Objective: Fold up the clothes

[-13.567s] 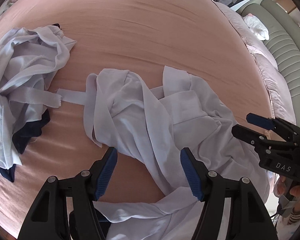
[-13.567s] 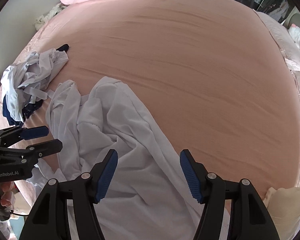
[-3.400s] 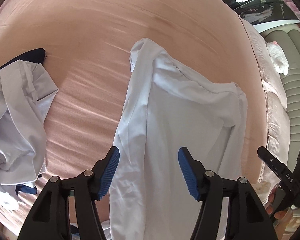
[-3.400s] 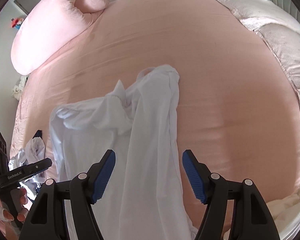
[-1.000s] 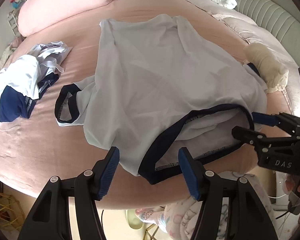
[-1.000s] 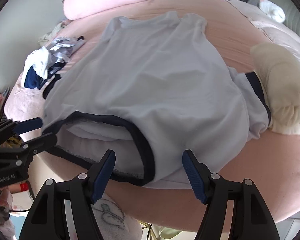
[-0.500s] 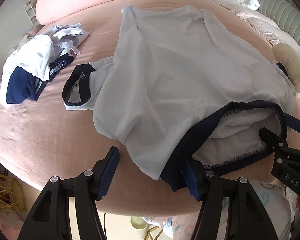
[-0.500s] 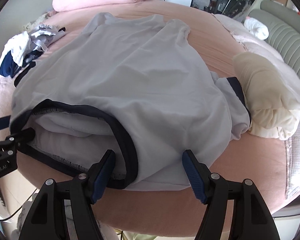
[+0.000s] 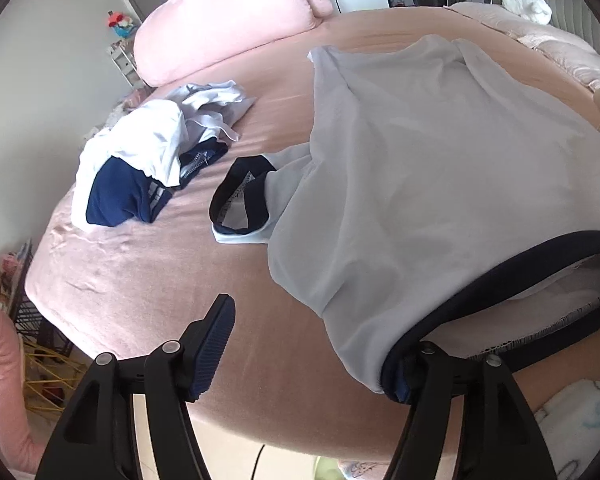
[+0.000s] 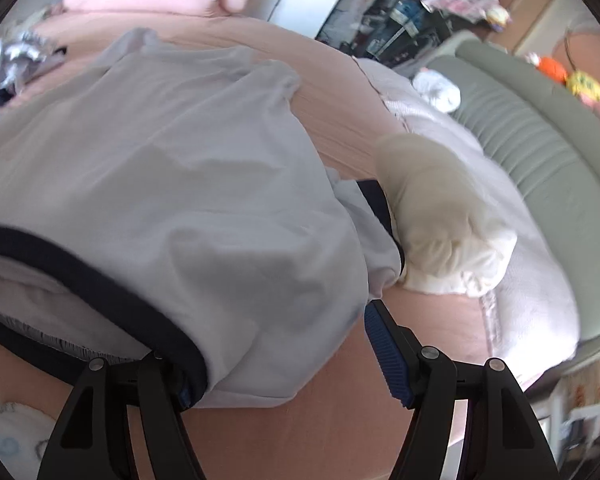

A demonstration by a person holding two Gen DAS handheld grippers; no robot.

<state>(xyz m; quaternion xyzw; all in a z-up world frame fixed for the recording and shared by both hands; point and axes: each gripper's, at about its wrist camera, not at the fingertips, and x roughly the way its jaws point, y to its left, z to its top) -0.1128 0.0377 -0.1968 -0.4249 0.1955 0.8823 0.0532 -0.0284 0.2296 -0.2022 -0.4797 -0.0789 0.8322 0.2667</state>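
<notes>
1. Left wrist view: your left gripper (image 9: pixel 312 344) hangs over the near edge of the pink bed (image 9: pixel 140 280), its two blue-padded fingers spread wide. The navy-trimmed hem (image 9: pixel 500 280) of the white shirt (image 9: pixel 420 160) drapes over the pad of one finger; the other pad stands bare, apart from the cloth.

2. Left wrist view: the shirt lies spread across the bed, collar end towards the pink pillow (image 9: pixel 236 20), hem end at the edge nearest you. One navy-cuffed sleeve (image 9: pixel 240 204) sticks out flat on the sheet beside the body of the shirt.

3. Left wrist view: a heap of white and navy clothes (image 9: pixel 148 160) sits on the bed beyond that sleeve, apart from the shirt.

4. Right wrist view: your right gripper (image 10: pixel 280 356) is likewise splayed. The shirt's hem and a fold of white cloth cover one finger's pad; the other blue pad (image 10: pixel 384 356) is in the clear, just beside the cloth. Neither tool pinches the fabric.

5. Right wrist view: the shirt's second sleeve, its navy cuff (image 10: pixel 380 208) showing, lies against a cream rolled bundle (image 10: pixel 440 220) resting on the bed. A pale quilt (image 10: pixel 520 240) lies past the bundle, with a green ribbed headboard (image 10: pixel 540 132) behind it. This view is somewhat blurred.
</notes>
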